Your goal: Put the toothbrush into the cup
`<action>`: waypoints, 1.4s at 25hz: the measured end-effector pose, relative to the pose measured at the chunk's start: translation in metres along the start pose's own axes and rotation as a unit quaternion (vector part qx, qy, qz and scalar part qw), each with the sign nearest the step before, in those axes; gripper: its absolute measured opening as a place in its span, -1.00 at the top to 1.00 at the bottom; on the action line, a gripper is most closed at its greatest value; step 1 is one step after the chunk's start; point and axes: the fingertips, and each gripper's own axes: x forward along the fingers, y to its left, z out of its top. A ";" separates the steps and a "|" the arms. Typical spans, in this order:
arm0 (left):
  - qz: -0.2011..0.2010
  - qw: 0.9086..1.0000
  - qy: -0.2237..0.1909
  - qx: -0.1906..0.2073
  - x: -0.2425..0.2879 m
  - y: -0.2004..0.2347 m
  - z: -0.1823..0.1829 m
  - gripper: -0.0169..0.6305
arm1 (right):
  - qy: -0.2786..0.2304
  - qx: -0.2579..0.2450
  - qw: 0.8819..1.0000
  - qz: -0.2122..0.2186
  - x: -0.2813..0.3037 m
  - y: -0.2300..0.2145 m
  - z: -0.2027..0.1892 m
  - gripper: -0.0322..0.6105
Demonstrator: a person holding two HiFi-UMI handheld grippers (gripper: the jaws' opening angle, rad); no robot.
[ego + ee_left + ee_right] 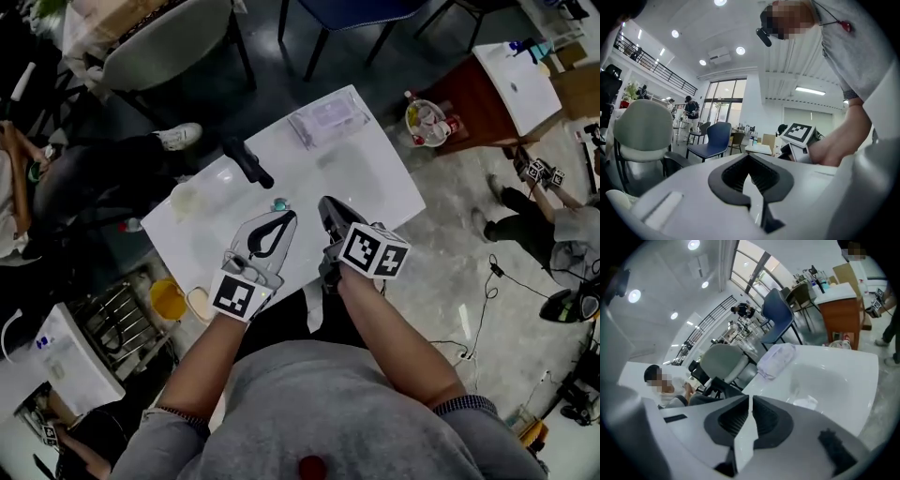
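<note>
On the white table [375, 178] a thick black stick-shaped thing [248, 161] lies near the far left edge; I cannot tell whether it is the toothbrush. A pale translucent round thing, perhaps the cup [185, 200], stands at the table's left side. A small teal item [279, 203] lies just ahead of both grippers. My left gripper [287, 217] [750, 155] hovers over the near edge, shut and empty. Beside it my right gripper [325, 202] [751, 397] is shut too, with nothing in it, and points down at the tabletop.
A clear plastic bag [328, 122] [776, 359] lies at the table's far side. A grey chair [164, 42] and a blue chair [780, 310] stand beyond. A wooden cabinet [469, 94] is at the right, an orange bowl [169, 300] and a wire rack [112, 314] at the lower left. People sit at both sides.
</note>
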 end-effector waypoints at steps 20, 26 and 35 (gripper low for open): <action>-0.009 0.999 0.042 0.000 0.041 0.033 -0.064 0.92 | 0.035 0.122 0.970 -0.206 0.110 -0.133 -0.046 0.54; 0.006 0.998 0.057 0.003 0.049 0.043 -0.080 0.92 | 0.051 0.136 0.962 -0.231 0.132 -0.152 -0.054 0.51; 0.008 0.998 0.067 0.003 0.068 0.042 -0.091 0.93 | 0.062 0.149 0.955 -0.250 0.146 -0.172 -0.062 0.51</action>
